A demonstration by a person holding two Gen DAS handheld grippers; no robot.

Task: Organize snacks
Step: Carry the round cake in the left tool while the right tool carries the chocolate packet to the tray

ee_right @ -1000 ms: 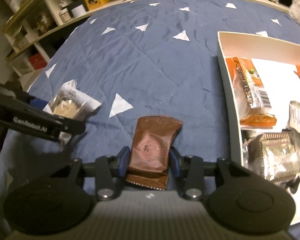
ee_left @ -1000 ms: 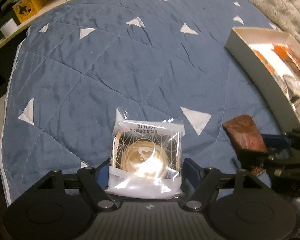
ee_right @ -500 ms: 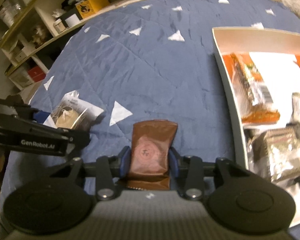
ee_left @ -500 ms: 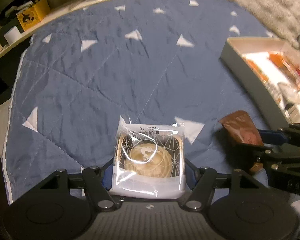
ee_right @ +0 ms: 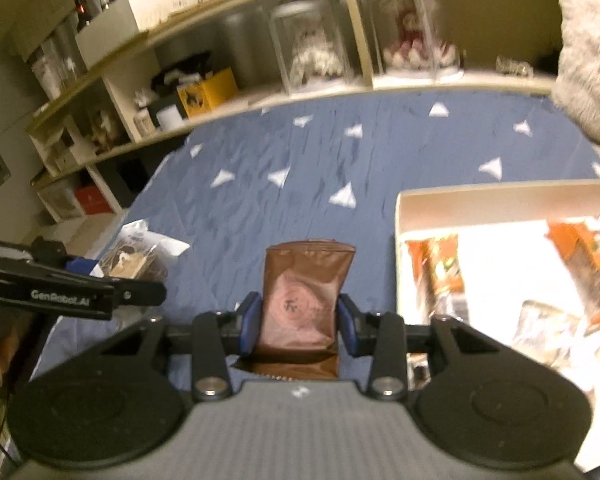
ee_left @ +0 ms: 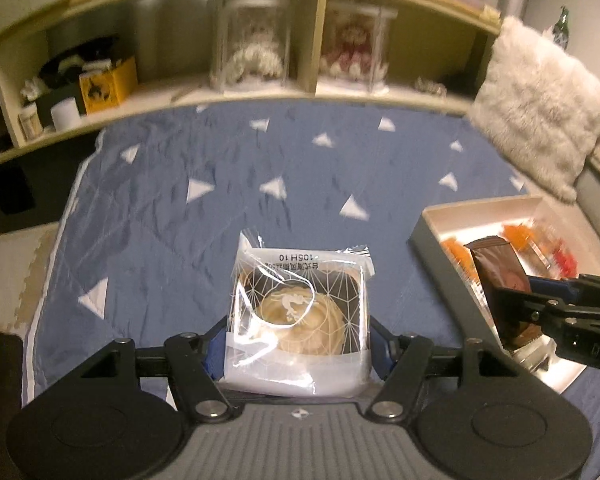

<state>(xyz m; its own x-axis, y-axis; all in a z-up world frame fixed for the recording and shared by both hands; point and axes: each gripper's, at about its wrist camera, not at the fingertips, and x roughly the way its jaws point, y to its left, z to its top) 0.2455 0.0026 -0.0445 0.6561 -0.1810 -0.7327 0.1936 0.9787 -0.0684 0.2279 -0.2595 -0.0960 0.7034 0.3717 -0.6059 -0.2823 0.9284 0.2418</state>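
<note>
Behind the brown packet (ee_right: 302, 300), its tongs' tips hide.

Past my claws a blue quilt (ee_left: 228, 208) with white triangles covers the whole surface. Behind it runs a pale wooden shelf (ee_left: 260, 96) split into open cubbies. I see two clear cases (ee_left: 252, 44) side by side there, each with a doll inside, one whitish, one reddish. Left of them sits a yellow box (ee_left: 106, 84) with a dark mark on its face, and further left a white roll (ee_left: 65, 112) beside a small jar (ee_left: 30, 120). A furry grey pillow (ee_left: 540, 104) leans at the quilt's far right corner. On my right view, a red box (ee_right: 92, 200) sits low in the shelf.
</note>
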